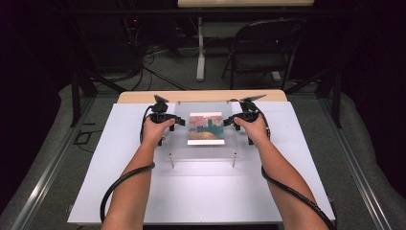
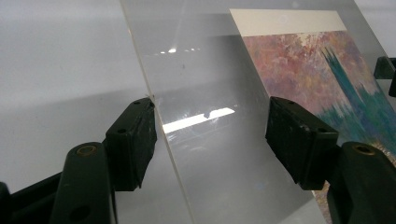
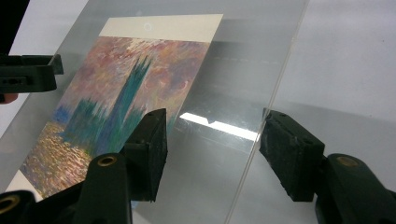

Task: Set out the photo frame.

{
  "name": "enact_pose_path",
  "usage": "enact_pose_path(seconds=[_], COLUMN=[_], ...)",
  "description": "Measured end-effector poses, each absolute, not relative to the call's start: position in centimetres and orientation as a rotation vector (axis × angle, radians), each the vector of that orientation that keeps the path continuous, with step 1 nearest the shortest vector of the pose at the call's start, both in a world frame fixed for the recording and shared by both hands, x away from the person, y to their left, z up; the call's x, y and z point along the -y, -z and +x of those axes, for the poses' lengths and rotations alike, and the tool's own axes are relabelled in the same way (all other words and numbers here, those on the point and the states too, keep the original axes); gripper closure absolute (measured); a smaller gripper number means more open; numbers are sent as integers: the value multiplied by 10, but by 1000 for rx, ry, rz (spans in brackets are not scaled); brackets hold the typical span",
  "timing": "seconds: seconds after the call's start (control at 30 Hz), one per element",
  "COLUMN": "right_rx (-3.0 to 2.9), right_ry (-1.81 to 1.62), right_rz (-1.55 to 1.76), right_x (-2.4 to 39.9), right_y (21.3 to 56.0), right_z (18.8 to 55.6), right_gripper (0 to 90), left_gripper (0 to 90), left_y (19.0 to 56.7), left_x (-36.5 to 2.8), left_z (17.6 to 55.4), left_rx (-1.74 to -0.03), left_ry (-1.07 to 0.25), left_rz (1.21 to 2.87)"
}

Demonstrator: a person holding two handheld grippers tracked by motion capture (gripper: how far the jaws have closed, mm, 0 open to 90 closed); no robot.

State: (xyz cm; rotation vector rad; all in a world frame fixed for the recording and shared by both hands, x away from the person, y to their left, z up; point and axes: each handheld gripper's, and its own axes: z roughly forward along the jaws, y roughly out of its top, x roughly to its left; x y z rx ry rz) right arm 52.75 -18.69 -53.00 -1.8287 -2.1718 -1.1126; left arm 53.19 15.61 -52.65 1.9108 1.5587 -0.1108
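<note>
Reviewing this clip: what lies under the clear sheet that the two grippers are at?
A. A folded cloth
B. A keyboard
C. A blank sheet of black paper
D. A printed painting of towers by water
D: through the clear sheet a painting print with blue-green towers, a pink sky and a pale border shows in all three views.

A dark room: a white-topped table (image 1: 119, 191) with a wooden far edge stands on grey carpet (image 1: 349, 158), a black folding chair (image 1: 261, 48) and a white table leg (image 1: 200, 48) lie beyond, cables (image 1: 158, 72) trail across the floor, and black struts (image 1: 76, 91) flank both sides.
</note>
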Motion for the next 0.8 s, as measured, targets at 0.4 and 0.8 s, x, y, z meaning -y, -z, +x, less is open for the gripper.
enact_pose_path(seconds=[0.4,0.8], right_rx=[2170,2183], right_ry=[1093,1119], right_rz=[-1839,-1817], right_x=[185,186], right_y=[529,529], right_z=[528,528], right_gripper=[405,414], left_gripper=[350,408], left_y=[525,524], left_x=[-156,-159], left_z=[533,533], left_rx=[-1576,-1606], left_ry=[116,131], left_rz=[1919,1871])
